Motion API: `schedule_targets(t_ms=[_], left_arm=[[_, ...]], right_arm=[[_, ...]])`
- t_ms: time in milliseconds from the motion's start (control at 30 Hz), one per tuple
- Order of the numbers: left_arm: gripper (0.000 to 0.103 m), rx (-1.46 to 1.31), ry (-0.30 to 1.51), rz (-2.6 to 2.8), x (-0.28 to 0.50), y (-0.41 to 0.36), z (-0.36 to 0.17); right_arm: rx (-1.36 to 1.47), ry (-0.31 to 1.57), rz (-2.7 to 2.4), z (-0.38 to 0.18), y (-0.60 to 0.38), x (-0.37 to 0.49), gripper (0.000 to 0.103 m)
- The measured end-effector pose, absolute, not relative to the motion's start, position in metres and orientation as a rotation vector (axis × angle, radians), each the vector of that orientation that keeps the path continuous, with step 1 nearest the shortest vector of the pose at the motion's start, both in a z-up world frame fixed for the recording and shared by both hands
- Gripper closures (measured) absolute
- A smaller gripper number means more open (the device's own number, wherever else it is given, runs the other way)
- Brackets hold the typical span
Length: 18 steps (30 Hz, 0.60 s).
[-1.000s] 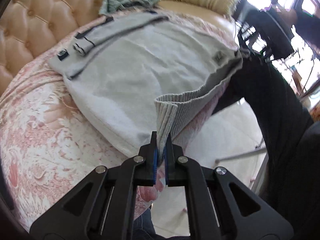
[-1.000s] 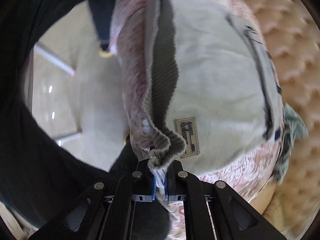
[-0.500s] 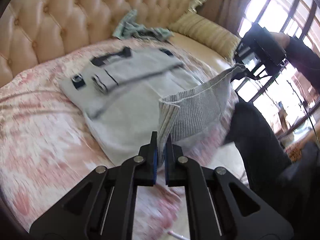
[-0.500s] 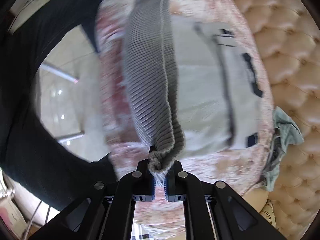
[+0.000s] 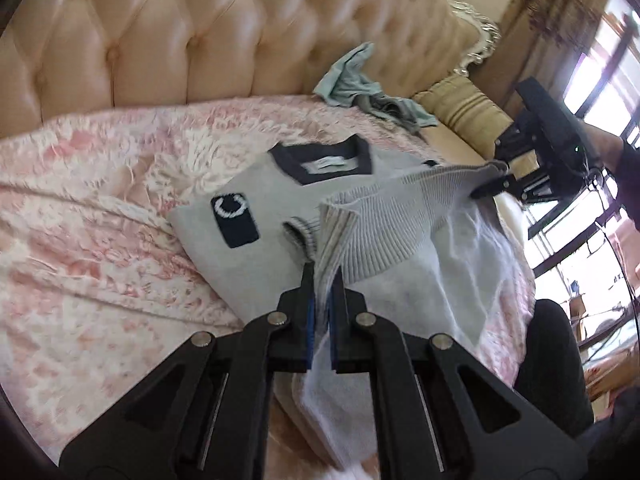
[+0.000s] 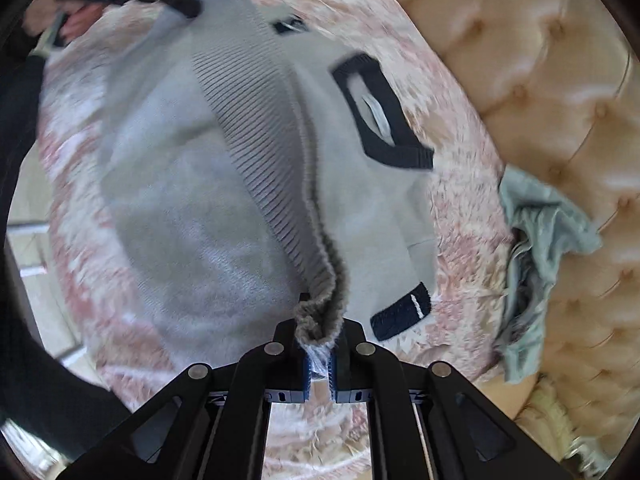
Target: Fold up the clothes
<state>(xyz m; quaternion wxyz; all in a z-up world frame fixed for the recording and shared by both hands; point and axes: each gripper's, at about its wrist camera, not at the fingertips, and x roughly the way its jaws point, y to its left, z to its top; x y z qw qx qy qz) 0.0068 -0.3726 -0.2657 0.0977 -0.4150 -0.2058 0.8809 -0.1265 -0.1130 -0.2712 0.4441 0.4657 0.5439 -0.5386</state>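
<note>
The left gripper (image 5: pixel 323 280) is clamped on one corner of the sweater's ribbed hem (image 5: pixel 384 232); the right gripper (image 6: pixel 319 336) is clamped on the other corner. The hem stretches between them, lifted above the grey sweater (image 5: pixel 240 196), which lies on the pink blanket (image 5: pixel 80 240). From the left gripper, the dark collar (image 5: pixel 320 160) sits at 12 o'clock, a dark patch (image 5: pixel 234 222) at 10. A teal cloth (image 5: pixel 360 84) is bunched against the tufted sofa back (image 5: pixel 180 32) beyond.

left wrist: oblique, close | right wrist: straight down | shared: sweater (image 5: pixel 248 264)
</note>
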Motion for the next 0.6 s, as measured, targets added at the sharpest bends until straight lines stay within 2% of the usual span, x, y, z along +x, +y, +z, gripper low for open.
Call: schedule_targets(t_ms=[167, 367, 467, 600], left_arm=[[0.097, -1.215, -0.709, 2.577, 0.003, -0.377, -0.290], [0.097, -1.046, -0.728, 2.600, -0.005, -0.391, -0.246], [0.097, -1.138, -0.675, 2.606, -0.021, -0.394, -0.255], [0.097, -1.236, -0.687, 2.591, -0.030, -0.392, -0.286]], right_arm=[[1.203, 1.342, -1.312, -0.307, -0.116, -0.137, 0.097], [1.182, 1.311, -1.328, -0.276, -0.119, -0.153, 0.098], [1.231, 1.284, -1.335, -0.274, -0.124, -0.169, 0.097], [1.295, 1.272, -1.321, -0.306, -0.130, -0.175, 0.095]])
